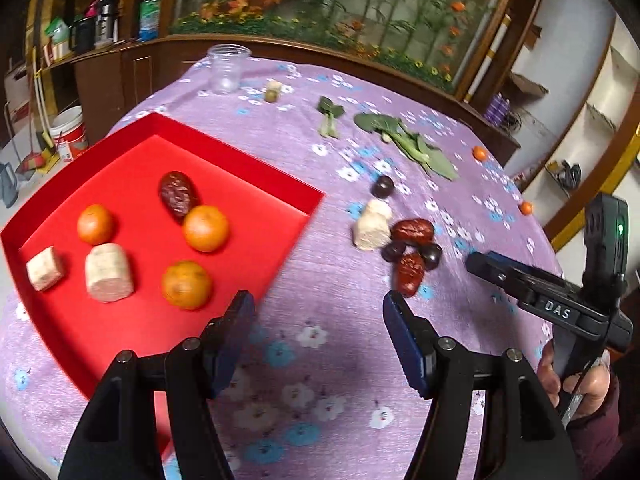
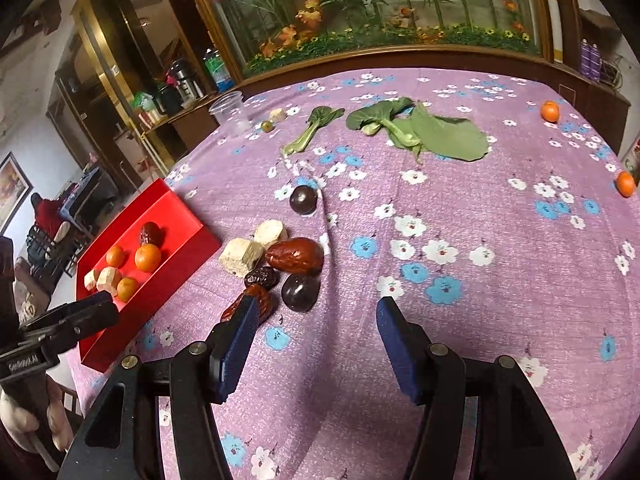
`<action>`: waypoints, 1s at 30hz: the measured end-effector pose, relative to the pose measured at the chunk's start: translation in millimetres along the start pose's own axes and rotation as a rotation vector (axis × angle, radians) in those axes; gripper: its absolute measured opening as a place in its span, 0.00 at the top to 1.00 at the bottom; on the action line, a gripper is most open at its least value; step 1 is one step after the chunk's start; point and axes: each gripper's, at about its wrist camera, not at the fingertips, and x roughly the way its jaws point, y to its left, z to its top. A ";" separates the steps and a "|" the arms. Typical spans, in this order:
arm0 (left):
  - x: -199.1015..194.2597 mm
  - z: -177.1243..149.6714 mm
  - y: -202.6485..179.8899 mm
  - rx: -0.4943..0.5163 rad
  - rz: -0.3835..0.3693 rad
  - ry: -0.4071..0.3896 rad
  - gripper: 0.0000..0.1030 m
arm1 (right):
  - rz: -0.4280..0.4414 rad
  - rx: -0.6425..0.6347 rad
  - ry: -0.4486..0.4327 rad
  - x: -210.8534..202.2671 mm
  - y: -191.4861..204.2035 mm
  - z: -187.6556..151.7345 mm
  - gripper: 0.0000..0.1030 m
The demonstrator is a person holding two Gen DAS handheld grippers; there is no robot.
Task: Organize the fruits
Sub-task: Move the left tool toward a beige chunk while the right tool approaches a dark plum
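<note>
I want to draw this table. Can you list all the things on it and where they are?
tray: 1, red, left on cloth
oranges in tray: 3, orange
pale chunks in tray: 2, cream
date in tray: 1, dark red
fruit pile: red dates, dark plums, cream chunks, mid-cloth
lone plum: 1, dark, behind the pile
greens: leafy, far side
loose oranges: 2, far right
cup: 1, clear, far left
left tongs: open
right tongs: open

Black-framed left gripper (image 1: 318, 322) and right gripper (image 2: 312, 324), blue ribbed pads, silver screws; maroon sleeve (image 1: 596, 436)
</note>
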 end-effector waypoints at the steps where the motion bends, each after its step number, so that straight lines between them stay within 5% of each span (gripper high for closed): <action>1: 2.9 0.5 -1.8 0.001 -0.003 0.006 0.36 | 0.001 -0.009 0.000 2.4 1.4 0.7 0.36; 15: 38.9 18.1 -11.1 0.008 -0.068 0.020 0.37 | 0.056 -0.146 0.071 67.9 15.2 33.7 0.49; 30: 97.7 46.4 -41.0 0.115 -0.052 0.055 0.48 | 0.076 -0.048 0.037 65.0 -12.6 38.4 0.55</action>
